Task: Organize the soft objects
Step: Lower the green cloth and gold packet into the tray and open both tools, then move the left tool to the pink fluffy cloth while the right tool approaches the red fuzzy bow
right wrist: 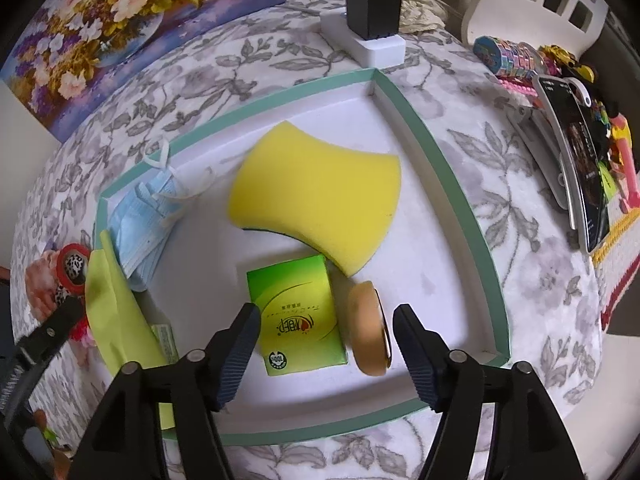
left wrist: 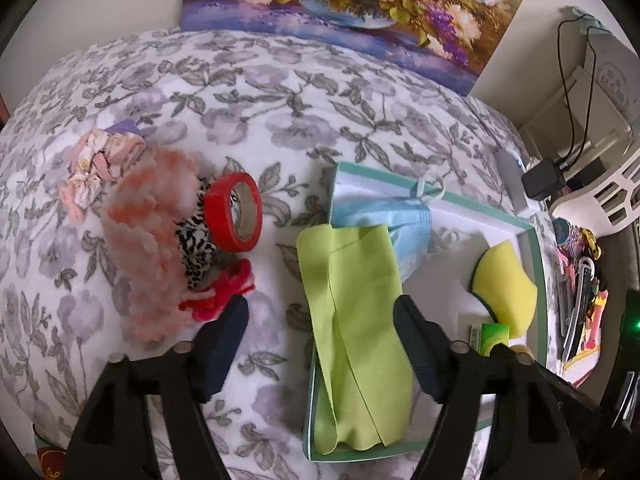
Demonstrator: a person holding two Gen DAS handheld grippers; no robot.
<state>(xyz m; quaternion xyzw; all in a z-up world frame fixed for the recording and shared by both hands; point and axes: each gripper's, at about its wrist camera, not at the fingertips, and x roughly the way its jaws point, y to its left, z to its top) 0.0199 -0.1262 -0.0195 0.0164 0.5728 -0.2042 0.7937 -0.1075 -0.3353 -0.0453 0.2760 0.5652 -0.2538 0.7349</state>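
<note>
A shallow white box with a teal rim (left wrist: 536, 248) (right wrist: 452, 168) lies on the floral bedspread. In it are a lime-green cloth (left wrist: 352, 312) (right wrist: 120, 312), a blue face mask (left wrist: 404, 224) (right wrist: 144, 220), a yellow sponge (left wrist: 508, 292) (right wrist: 320, 200), a green tissue pack (right wrist: 298, 316) and a tan powder puff (right wrist: 366, 332). My left gripper (left wrist: 320, 308) is open above the cloth at the box's left edge. My right gripper (right wrist: 326, 316) is open over the tissue pack and puff. Left of the box lie a pink fluffy piece (left wrist: 148, 240), a leopard scrunchie (left wrist: 196, 248), red yarn (left wrist: 220, 292) and a floral fabric bundle (left wrist: 100, 164).
A red tape roll (left wrist: 236, 212) leans on the scrunchie. A flower painting (left wrist: 360, 8) stands at the back. A charger on a white block (right wrist: 372, 12), a phone (right wrist: 580, 160) and colourful toys (right wrist: 520, 56) lie to the right, by a white chair (left wrist: 600, 196).
</note>
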